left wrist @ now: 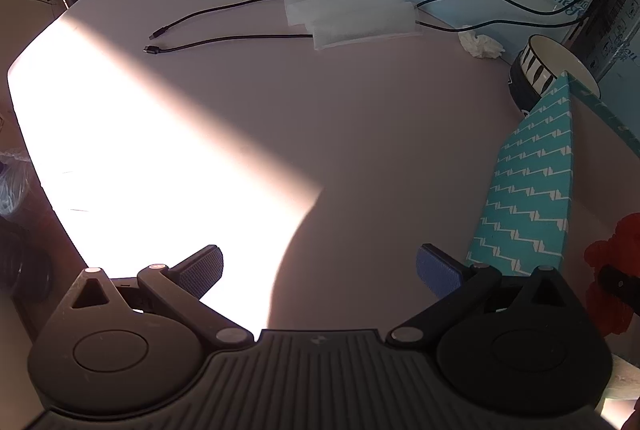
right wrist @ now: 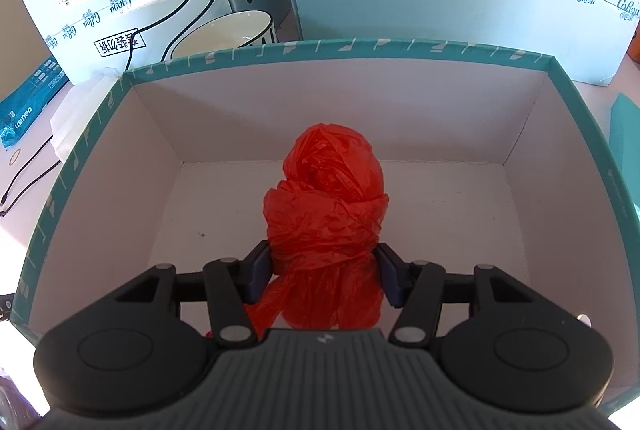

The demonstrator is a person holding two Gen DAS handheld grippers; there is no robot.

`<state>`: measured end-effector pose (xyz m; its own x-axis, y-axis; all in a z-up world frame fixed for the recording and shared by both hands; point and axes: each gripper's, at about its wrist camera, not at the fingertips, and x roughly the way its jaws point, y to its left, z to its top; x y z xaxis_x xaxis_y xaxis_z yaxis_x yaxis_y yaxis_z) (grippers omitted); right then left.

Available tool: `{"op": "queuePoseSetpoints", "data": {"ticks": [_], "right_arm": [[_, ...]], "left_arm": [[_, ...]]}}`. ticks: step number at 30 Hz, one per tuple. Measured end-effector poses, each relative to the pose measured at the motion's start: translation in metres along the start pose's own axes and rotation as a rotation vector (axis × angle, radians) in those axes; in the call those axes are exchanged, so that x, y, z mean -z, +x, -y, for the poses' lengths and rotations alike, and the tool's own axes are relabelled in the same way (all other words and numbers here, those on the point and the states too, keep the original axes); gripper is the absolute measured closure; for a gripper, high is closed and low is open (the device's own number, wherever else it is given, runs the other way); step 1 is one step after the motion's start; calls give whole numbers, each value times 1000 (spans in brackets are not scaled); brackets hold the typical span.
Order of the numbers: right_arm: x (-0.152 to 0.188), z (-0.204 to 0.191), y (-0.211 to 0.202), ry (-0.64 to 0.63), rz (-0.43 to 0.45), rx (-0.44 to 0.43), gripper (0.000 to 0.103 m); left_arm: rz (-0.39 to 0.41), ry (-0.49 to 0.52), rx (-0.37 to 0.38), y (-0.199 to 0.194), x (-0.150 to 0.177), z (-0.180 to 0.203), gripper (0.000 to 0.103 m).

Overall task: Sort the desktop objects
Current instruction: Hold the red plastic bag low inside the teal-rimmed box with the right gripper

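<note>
My right tongs [right wrist: 325, 276] are closed on the red bag [right wrist: 326, 213]; both pads press its lower part, and the bunched top stands out ahead of the tips. I hold it over the inside of the teal box [right wrist: 92, 125], above the white floor, which looks empty under the bag. So I judge I am at the drop step. Next I should lower a little, open the tongs and let the bag fall inside, then pull back without catching the plastic on a pad.

My left tongs [left wrist: 320, 270] are wide open with nothing between them, over bare table [left wrist: 360, 133]. The box wall is just to their right. Further ahead lie the cables [left wrist: 224, 39], white pouches [left wrist: 348, 13] and a crumpled tissue [left wrist: 482, 45].
</note>
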<state>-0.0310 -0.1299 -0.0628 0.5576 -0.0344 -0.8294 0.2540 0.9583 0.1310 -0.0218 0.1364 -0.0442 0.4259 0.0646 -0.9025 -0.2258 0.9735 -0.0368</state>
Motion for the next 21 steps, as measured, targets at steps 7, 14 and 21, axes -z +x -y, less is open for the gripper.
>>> {"op": "queuePoseSetpoints", "data": {"ticks": [7,14,21], "right_arm": [[-1,-1,2,-8,-8,11,45],[-2,-1,3,-17,-24,5,45],[-2,-2,3,-19,-29,6,45]], "left_arm": [[-3,6,5,0,1,2,0],[-8,15,11,-1,3,4,0],[-8,18,15,-1,4,4,0]]}}
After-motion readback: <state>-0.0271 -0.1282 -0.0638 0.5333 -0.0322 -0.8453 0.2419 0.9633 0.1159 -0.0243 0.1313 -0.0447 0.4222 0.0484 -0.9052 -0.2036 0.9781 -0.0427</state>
